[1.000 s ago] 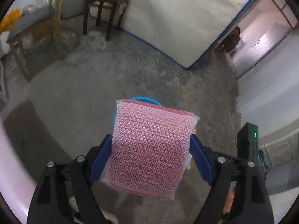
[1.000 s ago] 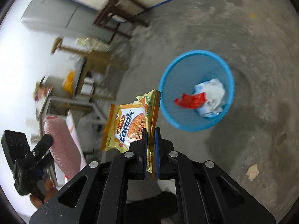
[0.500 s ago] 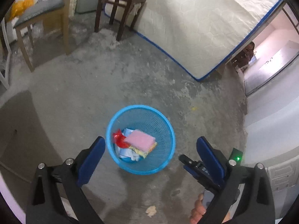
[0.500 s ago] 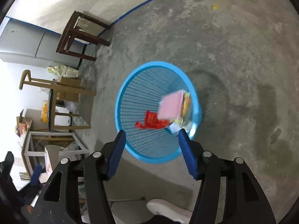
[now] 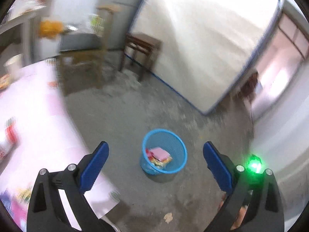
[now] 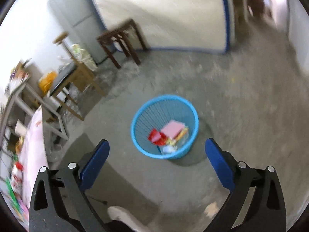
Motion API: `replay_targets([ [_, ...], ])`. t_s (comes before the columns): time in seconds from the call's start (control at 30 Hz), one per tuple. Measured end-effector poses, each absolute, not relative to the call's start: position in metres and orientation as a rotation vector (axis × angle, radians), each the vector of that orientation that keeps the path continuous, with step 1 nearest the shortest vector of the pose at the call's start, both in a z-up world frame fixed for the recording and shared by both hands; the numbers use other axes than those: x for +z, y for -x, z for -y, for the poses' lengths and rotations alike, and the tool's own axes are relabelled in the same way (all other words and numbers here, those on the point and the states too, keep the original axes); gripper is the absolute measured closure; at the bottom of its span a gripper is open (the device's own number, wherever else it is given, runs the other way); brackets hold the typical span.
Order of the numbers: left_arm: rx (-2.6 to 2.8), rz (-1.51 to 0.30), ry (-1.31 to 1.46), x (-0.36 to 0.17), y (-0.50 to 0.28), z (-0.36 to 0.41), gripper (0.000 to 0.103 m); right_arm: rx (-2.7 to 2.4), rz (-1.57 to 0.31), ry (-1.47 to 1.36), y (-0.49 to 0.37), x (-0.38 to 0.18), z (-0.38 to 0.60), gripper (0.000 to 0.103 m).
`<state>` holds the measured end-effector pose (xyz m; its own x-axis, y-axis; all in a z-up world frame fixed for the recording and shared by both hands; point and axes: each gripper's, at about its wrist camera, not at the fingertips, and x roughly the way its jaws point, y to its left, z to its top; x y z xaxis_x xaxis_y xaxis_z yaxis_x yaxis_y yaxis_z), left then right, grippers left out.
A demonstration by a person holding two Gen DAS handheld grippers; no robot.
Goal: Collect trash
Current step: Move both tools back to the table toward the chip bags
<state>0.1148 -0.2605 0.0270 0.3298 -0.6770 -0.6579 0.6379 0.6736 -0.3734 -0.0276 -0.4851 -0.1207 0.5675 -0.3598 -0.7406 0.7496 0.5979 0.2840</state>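
A blue mesh basket (image 5: 174, 167) (image 6: 136, 135) stands on the concrete floor. In it lie a pink bubble-wrap piece (image 5: 159, 153) (image 6: 171, 128), a red wrapper (image 6: 154, 135), a yellow noodle packet (image 6: 182, 135) and white paper. My left gripper (image 5: 155, 145) is open and empty, high above the basket and back from it. My right gripper (image 6: 156, 142) also hangs above it. Its jaws are opening and nothing is between them.
A table with a pink cloth (image 5: 34, 116) (image 6: 34, 135) and small items is at the left. A dark stool (image 5: 141, 44) (image 6: 119, 36), a wooden chair (image 6: 77, 75) and a leaning mattress (image 5: 202, 38) stand behind. A paper scrap (image 5: 168, 216) (image 6: 211, 208) lies on the floor near a shoe (image 6: 123, 216).
The left gripper let go of the pink bubble wrap and the right one of the noodle packet. Both pieces now lie in the basket. Both grippers rose and drew back.
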Motion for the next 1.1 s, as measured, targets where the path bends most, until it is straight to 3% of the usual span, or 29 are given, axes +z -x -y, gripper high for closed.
replay_targets([
  [0.2,-0.667,-0.801,0.146,0.051,-0.102,0.114,0.007,-0.586,-0.641,-0.233,0.003,-0.055,0.388,0.008],
  [0.47,-0.296,-0.707,0.292,0.030,-0.060,-0.073,0.006,-0.192,-0.593,-0.139,-0.020,-0.041,0.271,0.008],
  [0.63,-0.240,-0.771,0.350,-0.004,-0.049,-0.122,0.006,0.068,-0.600,-0.255,-0.038,-0.040,0.227,0.008],
  [0.87,-0.383,-0.704,0.374,-0.031,-0.031,-0.146,0.006,0.365,-0.773,-0.404,-0.057,-0.044,0.183,0.008],
  [1.1,-0.412,-0.704,0.343,-0.048,-0.033,-0.149,0.006,0.549,-1.007,-0.588,-0.068,-0.065,0.149,0.031],
])
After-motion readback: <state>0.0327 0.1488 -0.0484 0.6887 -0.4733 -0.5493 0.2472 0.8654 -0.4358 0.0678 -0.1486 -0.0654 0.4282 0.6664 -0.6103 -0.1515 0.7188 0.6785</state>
